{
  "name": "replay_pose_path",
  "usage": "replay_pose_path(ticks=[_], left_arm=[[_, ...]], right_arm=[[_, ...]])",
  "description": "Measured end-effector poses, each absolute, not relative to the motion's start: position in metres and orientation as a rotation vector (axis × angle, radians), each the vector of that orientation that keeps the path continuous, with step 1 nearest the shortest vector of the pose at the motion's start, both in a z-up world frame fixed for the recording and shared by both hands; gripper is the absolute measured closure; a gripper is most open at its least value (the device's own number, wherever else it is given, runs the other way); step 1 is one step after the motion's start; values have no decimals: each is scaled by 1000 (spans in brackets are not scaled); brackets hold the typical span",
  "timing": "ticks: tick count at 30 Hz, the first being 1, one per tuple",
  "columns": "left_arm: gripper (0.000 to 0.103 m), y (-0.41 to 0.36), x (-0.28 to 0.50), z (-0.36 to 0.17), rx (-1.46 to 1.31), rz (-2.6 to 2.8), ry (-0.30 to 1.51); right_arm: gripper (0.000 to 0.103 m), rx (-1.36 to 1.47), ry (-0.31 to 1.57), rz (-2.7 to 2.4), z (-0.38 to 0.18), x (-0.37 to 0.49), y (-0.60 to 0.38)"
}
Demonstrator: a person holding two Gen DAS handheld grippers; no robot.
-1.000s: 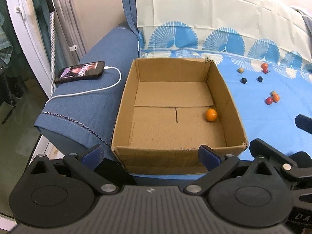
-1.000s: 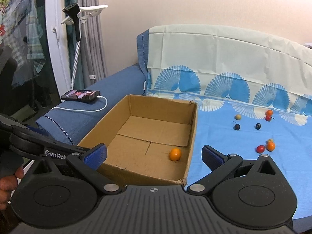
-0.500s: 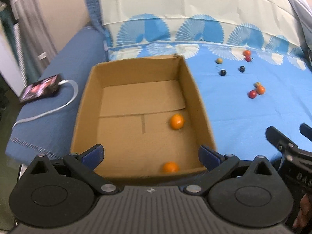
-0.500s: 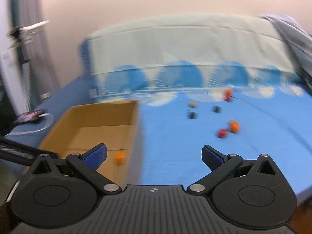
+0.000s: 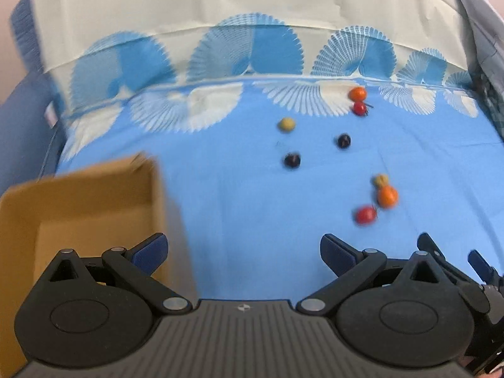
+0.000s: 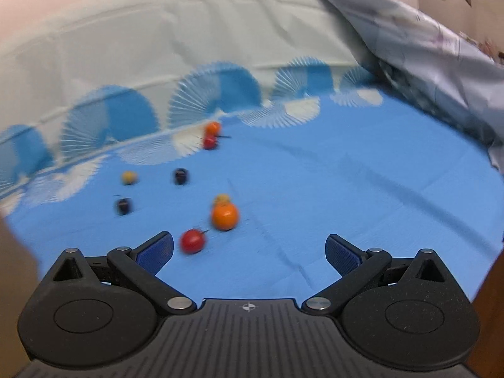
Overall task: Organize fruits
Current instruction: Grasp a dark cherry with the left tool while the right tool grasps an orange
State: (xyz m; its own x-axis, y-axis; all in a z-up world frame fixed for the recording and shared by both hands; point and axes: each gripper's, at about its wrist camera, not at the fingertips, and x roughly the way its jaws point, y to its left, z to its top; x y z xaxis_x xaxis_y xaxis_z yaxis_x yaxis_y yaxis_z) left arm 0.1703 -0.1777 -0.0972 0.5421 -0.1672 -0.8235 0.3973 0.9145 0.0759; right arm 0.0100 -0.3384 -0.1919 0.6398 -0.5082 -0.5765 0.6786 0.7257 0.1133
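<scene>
Several small fruits lie scattered on the blue sheet. Nearest are an orange fruit, a red one and a tan one behind it; the same orange fruit and red one show in the left wrist view. Farther off lie two dark fruits, a yellowish one and an orange-and-red pair. The cardboard box stands at the left. My left gripper is open beside the box. My right gripper is open, just short of the red fruit.
The sheet runs up a backrest with blue fan prints. A grey blanket is bunched at the right. A blue armrest sits at the far left. The other gripper's black frame shows at the lower right.
Both grippers have swung right, away from the box and toward the loose fruits. The box has slid to the left edge of view and the phone is out of sight.
</scene>
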Motion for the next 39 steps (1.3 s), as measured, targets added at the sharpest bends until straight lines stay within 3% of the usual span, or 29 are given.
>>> replay_pose_path(ticks=[6,13,21,22,23,24,26,39], left_arm=[[0,-237,243,-165,341,-388,971],[0,-272,312,-227,313,-479,1065],[0,-292,332,-244,307,-492,1079],[7,-293,331,-244,313,-490,1078],[15,-295,331,-244,323,-489,1075],[42,-297,331,-244,341,-487,1078],[78,-298,331,-239,339,-492,1056],[76,-271,289,-190,277,-511,1053]], right_arm=[[3,316,601,-700,-237,88,-381],[7,280,645,-627,-265,116,-395],[16,218,647,-610,-273,130,-396],[19,216,646,-607,-272,130,-395],[28,207,643,-602,-272,129,-393],[45,189,638,-586,-271,128,-390],[63,155,633,-566,-268,127,-383],[63,224,474,-737,-254,101,-403]])
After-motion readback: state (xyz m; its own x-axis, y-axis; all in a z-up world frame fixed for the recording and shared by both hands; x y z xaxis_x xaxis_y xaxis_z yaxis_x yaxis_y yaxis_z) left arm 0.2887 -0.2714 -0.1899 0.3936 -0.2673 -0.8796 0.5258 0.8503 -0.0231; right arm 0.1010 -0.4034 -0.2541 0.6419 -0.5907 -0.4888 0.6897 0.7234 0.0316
